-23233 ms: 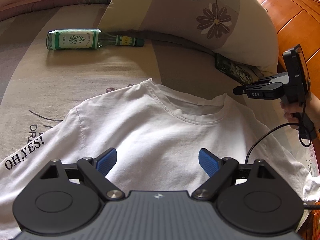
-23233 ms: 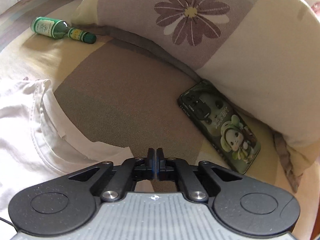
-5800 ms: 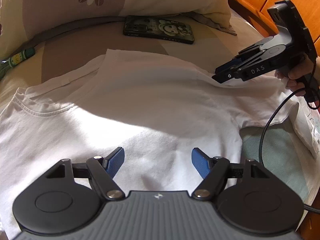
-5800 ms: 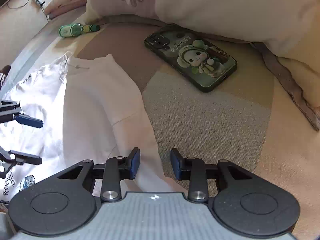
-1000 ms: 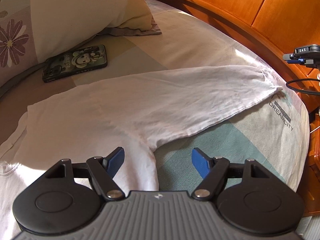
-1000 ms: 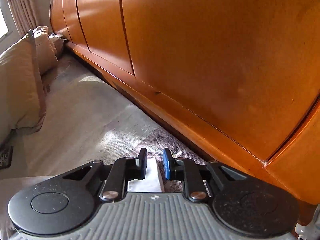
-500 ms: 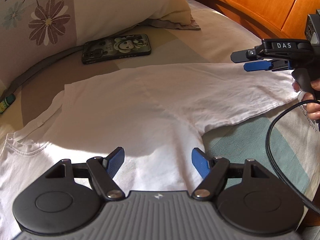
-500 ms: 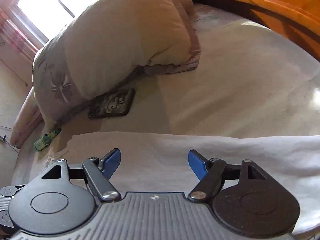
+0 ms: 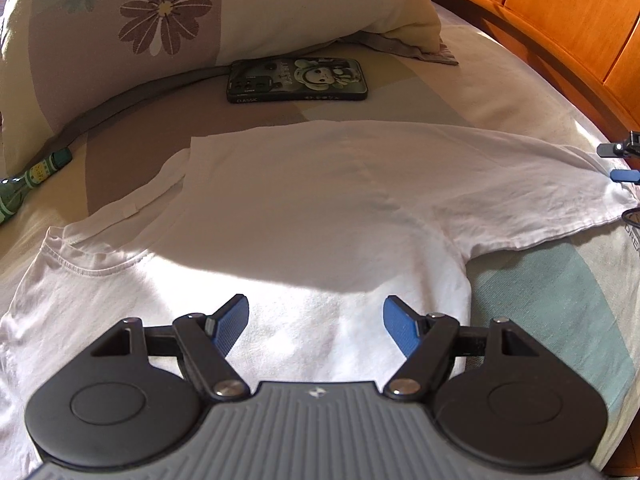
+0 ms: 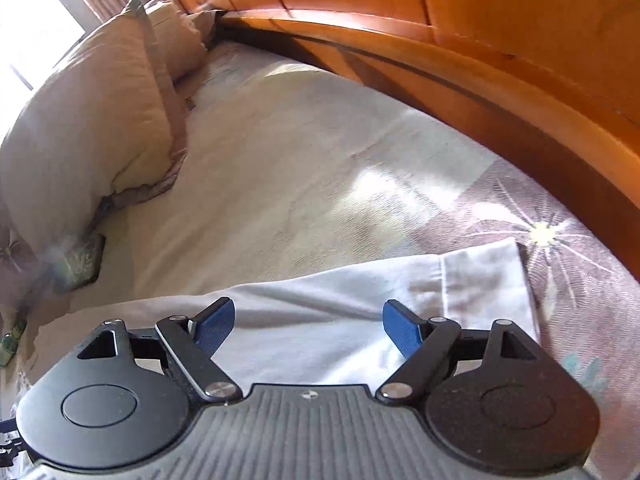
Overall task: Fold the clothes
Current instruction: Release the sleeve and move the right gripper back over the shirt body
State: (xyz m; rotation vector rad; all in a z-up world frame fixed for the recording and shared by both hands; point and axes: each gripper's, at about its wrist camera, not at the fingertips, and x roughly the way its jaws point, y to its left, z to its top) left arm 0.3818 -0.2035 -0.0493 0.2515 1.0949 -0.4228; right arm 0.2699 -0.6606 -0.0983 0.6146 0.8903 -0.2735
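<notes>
A white T-shirt (image 9: 312, 200) lies spread on the bed, its far side folded inward and one sleeve (image 9: 560, 196) stretched out to the right. My left gripper (image 9: 316, 326) hovers open over the shirt's body with nothing between its blue pads. In the right wrist view the same sleeve (image 10: 400, 292) lies flat with its hemmed cuff (image 10: 488, 280) to the right. My right gripper (image 10: 308, 330) is open just above that sleeve, holding nothing. Its tips (image 9: 620, 162) show at the right edge of the left wrist view, beside the cuff.
A phone in a cartoon case (image 9: 298, 80) lies beyond the shirt, below a flowered pillow (image 9: 168, 20). A green bottle (image 9: 28, 184) rests at the left. An orange wooden headboard (image 10: 460, 40) curves along the bed's right side. A cable (image 9: 632, 218) runs near the cuff.
My right gripper has drawn back toward the sleeve's cuff end and turned toward the headboard, still open. The left view shifted slightly; the shirt lies as before.
</notes>
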